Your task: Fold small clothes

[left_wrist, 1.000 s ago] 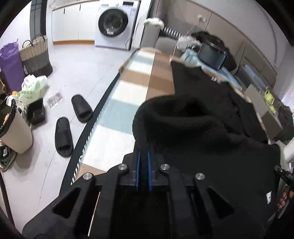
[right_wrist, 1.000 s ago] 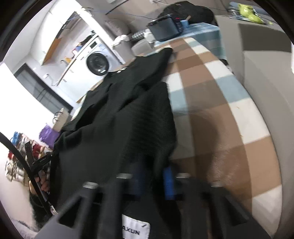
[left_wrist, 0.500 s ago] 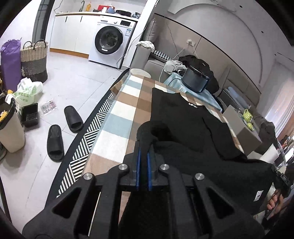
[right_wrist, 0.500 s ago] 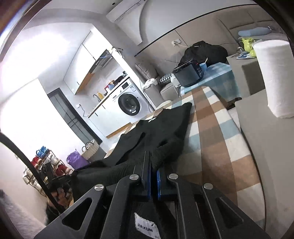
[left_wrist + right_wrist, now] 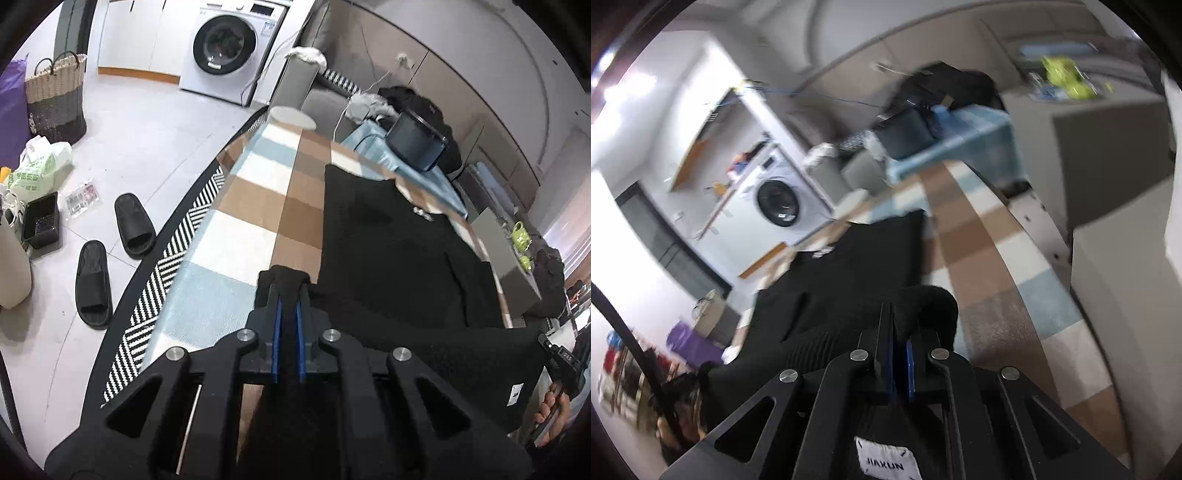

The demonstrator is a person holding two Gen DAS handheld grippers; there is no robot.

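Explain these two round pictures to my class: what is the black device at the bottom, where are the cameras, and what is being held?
No robot here: a person holds a two-finger gripper in each hand, each carrying a fisheye camera looking along its fingers. One picture comes from the left gripper, the other from the right gripper. Both are shut on the near edge of a black sweater, whose far part lies on a checked cloth. The right view is blurred. Slippers and a washing machine are behind.
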